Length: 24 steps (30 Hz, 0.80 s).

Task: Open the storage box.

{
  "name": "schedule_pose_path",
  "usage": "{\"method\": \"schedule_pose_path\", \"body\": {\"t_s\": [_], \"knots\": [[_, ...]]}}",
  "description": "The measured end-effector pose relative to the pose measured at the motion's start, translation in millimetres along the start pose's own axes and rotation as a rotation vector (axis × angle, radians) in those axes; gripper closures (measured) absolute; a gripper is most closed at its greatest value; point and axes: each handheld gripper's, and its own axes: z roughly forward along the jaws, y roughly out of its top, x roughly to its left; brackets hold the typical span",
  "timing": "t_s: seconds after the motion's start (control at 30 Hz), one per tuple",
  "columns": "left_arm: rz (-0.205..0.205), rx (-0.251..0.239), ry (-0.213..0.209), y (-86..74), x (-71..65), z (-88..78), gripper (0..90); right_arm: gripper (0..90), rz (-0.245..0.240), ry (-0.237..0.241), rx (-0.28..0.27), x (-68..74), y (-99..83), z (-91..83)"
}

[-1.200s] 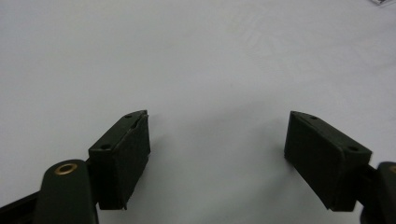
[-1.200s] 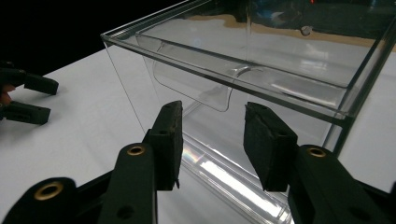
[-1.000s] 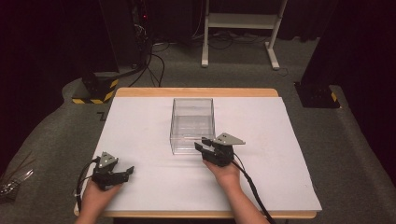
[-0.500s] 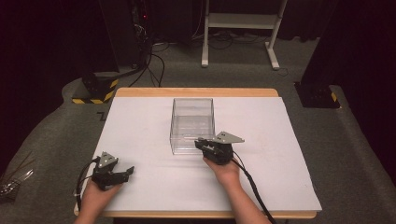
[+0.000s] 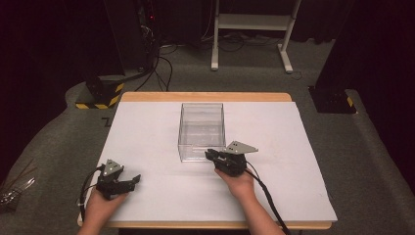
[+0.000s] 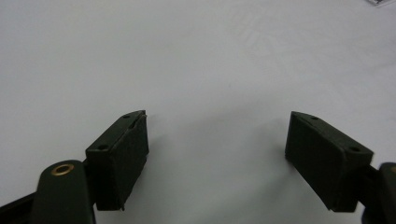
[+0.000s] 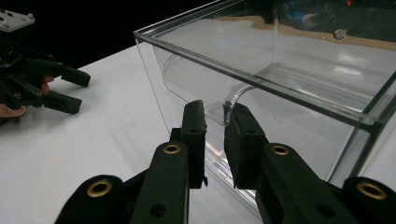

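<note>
A clear plastic box (image 5: pixel 201 129) stands open-topped in the middle of the white table (image 5: pixel 293 147). My right gripper (image 5: pixel 209 154) lies at the box's near right corner, pointing left. In the right gripper view its jaws have just been closing and now stand almost together (image 7: pixel 217 109), pinching a thin clear curved piece of the box's wall (image 7: pixel 229 105). My left gripper (image 5: pixel 134 180) rests near the table's front left, away from the box. Its jaws are wide apart (image 6: pixel 217 135) over bare white surface, with nothing between them.
The table's wooden edge (image 5: pixel 205 96) runs along the far side. Beyond it on the grey floor are a white stand (image 5: pixel 252 29), black cables (image 5: pixel 161 63) and a yellow-and-black striped block (image 5: pixel 100 95). The other hand's gripper (image 7: pixel 60 88) shows far left in the right gripper view.
The right gripper's jaws have narrowed at the box's near corner. Neither hand has shifted, and the box has stayed in place.
</note>
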Motion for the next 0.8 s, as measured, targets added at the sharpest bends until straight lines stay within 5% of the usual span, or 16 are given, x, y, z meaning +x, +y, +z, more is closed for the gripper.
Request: {"method": "schedule_pose_path", "body": {"t_s": [0.8], "knots": [[-0.002, -0.001, 0.003, -0.1, -0.6, 0.0, 21.5, 81.7, -0.015, 0.059, -0.010, 24.8, -18.5, -26.6]]}}
